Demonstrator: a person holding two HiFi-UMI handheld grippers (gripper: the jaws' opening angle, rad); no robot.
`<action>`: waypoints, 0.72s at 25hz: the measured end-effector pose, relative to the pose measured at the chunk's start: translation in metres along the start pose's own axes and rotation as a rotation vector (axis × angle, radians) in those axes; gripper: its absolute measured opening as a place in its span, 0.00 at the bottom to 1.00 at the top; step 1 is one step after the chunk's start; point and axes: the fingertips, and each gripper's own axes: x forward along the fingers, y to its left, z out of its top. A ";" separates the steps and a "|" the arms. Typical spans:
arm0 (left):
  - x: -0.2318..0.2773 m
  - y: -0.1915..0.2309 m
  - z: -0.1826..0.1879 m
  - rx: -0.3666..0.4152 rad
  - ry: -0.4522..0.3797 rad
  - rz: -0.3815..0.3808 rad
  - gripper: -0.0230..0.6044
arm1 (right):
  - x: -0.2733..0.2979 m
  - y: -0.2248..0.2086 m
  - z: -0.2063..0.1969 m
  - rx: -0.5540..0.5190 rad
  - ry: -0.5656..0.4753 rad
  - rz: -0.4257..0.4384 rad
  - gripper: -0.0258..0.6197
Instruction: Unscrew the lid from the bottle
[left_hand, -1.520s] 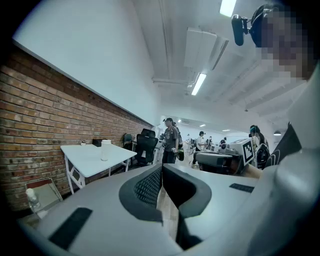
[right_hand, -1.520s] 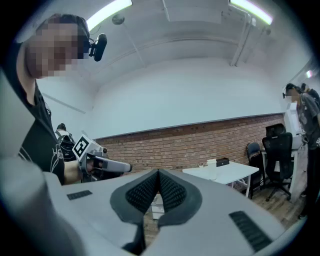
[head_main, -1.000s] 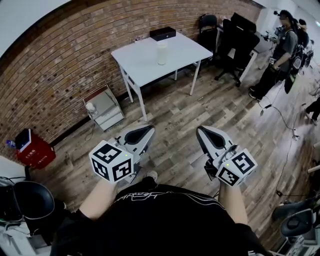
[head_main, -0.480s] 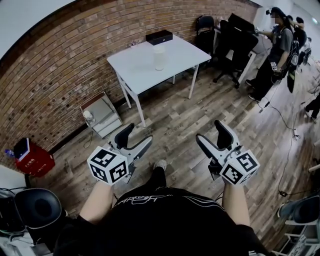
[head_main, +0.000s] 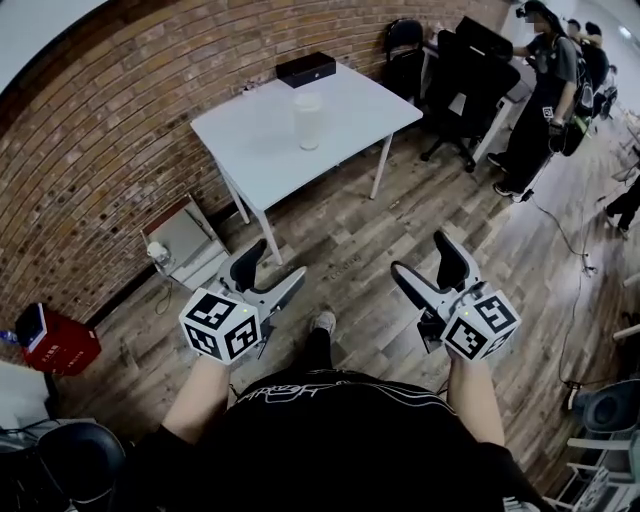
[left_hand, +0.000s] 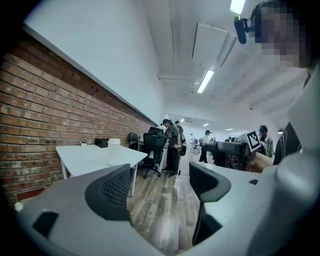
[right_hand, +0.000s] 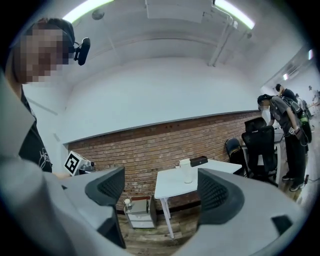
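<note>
While both hands hover over wooden plank floor (head_main: 350, 230), well short of table, neither claw holds anything. Left gripper (head_main: 270, 272): jaws spread wide, just been opening, only floor seen between them. Right gripper (head_main: 425, 258): jaws likewise wide apart, just been opening, nothing between. White translucent plastic bottle (head_main: 307, 125) upright near middle of white square table (head_main: 250, 160), white lid (head_main: 307, 99) on top, well apart from both grippers. Black rectangular box (head_main: 306, 68) at table's far edge by red brick wall (head_main: 120, 130). Black office chair (head_main: 470, 70) right of table.

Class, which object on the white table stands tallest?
The pale bottle, standing upright; the black box behind it lies low and flat.
</note>
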 end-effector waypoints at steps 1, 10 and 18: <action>0.012 0.011 0.003 -0.004 0.004 -0.003 0.62 | 0.014 -0.009 0.001 0.006 0.006 -0.001 0.72; 0.130 0.130 0.024 -0.066 0.077 0.014 0.62 | 0.163 -0.095 0.012 0.013 0.109 0.006 0.72; 0.209 0.201 0.032 -0.046 0.126 0.023 0.62 | 0.258 -0.140 0.012 -0.009 0.169 0.047 0.72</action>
